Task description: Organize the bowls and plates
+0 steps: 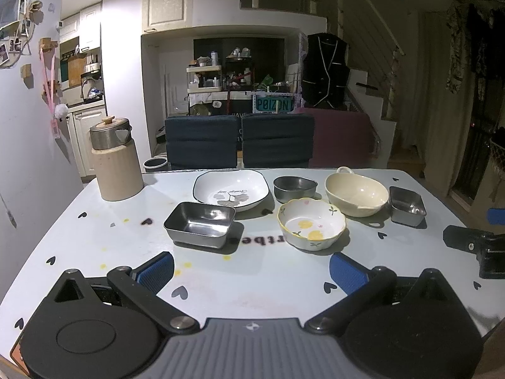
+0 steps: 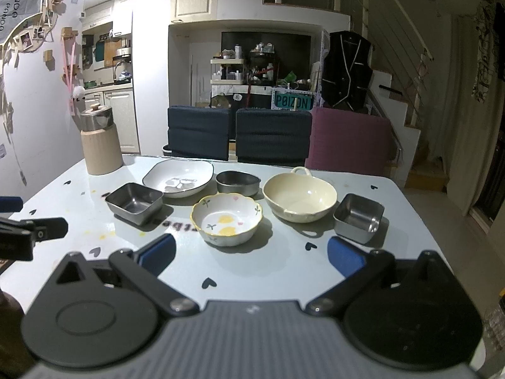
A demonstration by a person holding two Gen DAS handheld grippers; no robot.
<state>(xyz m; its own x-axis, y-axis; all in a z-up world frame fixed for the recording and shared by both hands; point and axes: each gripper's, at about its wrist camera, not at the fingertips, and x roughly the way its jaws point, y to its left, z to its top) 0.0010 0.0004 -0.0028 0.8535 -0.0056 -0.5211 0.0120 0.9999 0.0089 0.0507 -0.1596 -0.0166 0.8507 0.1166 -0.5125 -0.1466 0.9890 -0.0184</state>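
On the pale table [image 1: 94, 227] stand a white square plate with a leaf print [image 1: 231, 190], a round steel bowl [image 1: 295, 188], a cream bowl with a handle [image 1: 356, 194], a flowered scalloped bowl [image 1: 311, 223] and two steel rectangular dishes [image 1: 199, 223] [image 1: 407, 205]. My left gripper [image 1: 251, 272] is open over the near table edge, nothing between its blue pads. My right gripper [image 2: 251, 256] is open too, just short of the flowered bowl [image 2: 226, 218] and the right steel dish [image 2: 359, 217].
A beige jar with a steel lid [image 1: 115, 161] stands at the table's far left corner. Two dark blue chairs [image 1: 202, 142] and a maroon one [image 1: 342, 139] line the far side. The other gripper shows at each view's edge [image 1: 476, 246] [image 2: 28, 230].
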